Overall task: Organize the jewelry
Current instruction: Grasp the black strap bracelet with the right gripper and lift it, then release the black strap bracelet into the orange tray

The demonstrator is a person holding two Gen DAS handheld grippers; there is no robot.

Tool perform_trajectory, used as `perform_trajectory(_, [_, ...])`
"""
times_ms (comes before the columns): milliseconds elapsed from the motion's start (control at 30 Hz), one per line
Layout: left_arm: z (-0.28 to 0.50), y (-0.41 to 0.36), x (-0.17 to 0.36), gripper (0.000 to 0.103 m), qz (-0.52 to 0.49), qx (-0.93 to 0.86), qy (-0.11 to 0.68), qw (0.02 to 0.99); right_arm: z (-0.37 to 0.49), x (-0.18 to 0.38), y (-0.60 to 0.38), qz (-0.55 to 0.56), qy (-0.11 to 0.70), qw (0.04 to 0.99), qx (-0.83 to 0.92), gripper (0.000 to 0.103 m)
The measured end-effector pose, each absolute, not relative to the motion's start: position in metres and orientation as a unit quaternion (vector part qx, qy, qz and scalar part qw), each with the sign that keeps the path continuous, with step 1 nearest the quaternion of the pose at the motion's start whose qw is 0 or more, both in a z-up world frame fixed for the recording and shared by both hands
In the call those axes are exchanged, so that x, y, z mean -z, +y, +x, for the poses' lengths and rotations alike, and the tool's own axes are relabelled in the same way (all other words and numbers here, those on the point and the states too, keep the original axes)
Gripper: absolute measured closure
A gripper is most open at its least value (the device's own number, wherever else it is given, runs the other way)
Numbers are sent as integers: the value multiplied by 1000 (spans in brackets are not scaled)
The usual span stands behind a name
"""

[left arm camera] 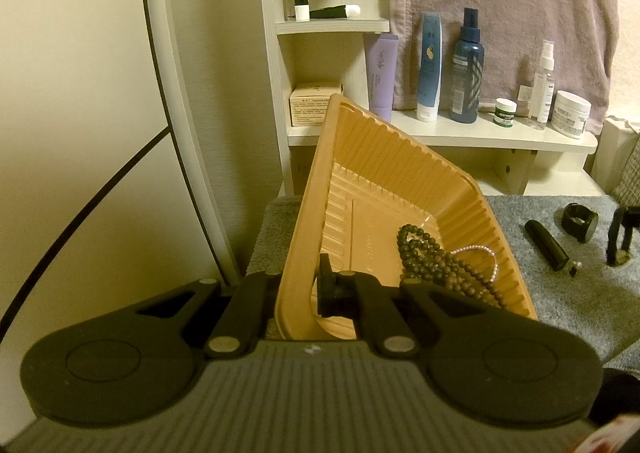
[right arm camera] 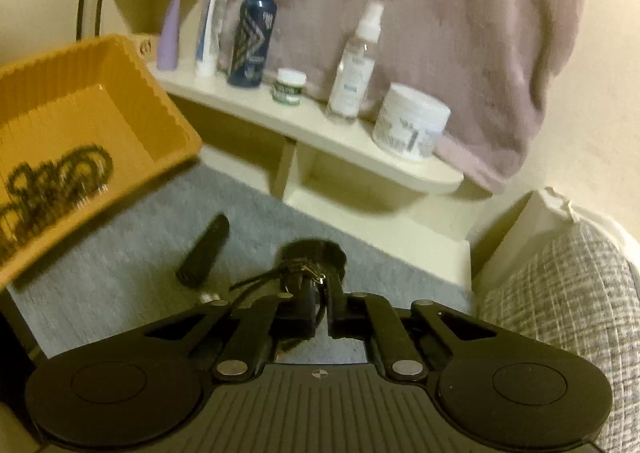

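My left gripper (left arm camera: 298, 287) is shut on the near rim of an orange plastic tray (left arm camera: 360, 157) and holds it tilted up off the grey mat. Dark bead bracelets (left arm camera: 424, 253) and a small pink pearl bracelet (left arm camera: 480, 253) lie in its lower corner. The tray (right arm camera: 132, 93) and the beads (right arm camera: 52, 177) also show blurred in the right wrist view. My right gripper (right arm camera: 322, 301) is shut on a thin dark cord necklace with gold bits (right arm camera: 308, 273), just above the mat. A round black piece (right arm camera: 314, 253) lies right behind it.
A black cylinder (left arm camera: 546, 245) and a black ring-shaped holder (left arm camera: 580, 221) lie on the grey mat (left arm camera: 560, 293). A white shelf (left arm camera: 480, 133) behind holds several bottles, tubes and jars. A pink towel (right arm camera: 440, 33) hangs above. A checked cushion (right arm camera: 560, 313) is at right.
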State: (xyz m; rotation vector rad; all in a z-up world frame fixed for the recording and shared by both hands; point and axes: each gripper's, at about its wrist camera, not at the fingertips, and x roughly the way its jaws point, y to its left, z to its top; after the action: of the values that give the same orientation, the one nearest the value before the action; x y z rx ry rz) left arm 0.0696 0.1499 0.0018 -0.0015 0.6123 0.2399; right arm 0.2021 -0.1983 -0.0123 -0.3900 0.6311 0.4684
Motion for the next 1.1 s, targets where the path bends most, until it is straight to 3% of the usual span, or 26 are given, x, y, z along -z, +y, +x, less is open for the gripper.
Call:
perform_trajectory(433, [69, 150, -2, 98, -3, -117, 300, 947, 198, -18, -121, -139, 279, 897, -314, 98])
perform_trajectory(933, [67, 150, -3, 98, -8, -117, 300, 947, 194, 1, -34, -102, 303, 860, -398, 96])
perform_trajectory(967, [67, 150, -3, 98, -9, -116, 300, 947, 194, 2, -34, -97, 306, 859, -400, 92])
perform_trajectory(1067, [67, 151, -3, 98, -10, -115, 300, 947, 193, 1, -40, -86, 296, 867, -391, 48])
perform_trajectory(1100, [67, 151, -3, 98, -9, -116, 300, 947, 193, -1, -45, -79, 292, 869, -391, 48])
